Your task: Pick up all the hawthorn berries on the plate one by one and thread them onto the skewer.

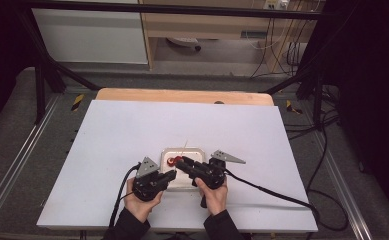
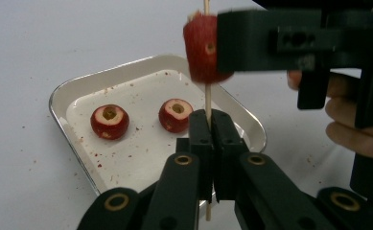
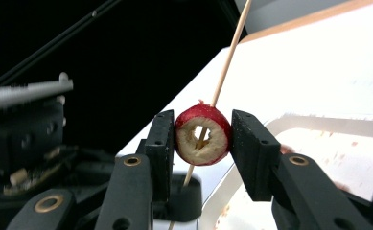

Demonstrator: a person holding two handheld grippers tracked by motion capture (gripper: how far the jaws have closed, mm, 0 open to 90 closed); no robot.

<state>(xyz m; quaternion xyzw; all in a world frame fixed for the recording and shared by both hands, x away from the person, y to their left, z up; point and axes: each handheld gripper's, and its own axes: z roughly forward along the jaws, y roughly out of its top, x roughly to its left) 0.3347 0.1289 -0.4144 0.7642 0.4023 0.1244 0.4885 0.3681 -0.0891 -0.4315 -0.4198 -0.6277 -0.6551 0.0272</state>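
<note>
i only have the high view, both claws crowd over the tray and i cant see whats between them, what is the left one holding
Observer: The left claw is shut on a thin wooden skewer, held upright.
Operator: and the right
Observer: The right claw pinches a cored red fruit; the skewer runs through its hole.
Operator: anything left in the tray
Observer: Two more cored red fruits lie in the tray, apart from each other.

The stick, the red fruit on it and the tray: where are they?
stick (image 3: 228, 56), right gripper view, on its bare upper length.
red fruit on the stick (image 3: 202, 136), right gripper view, on its cut face.
tray (image 2: 62, 88), left gripper view, on its left rim.
</note>
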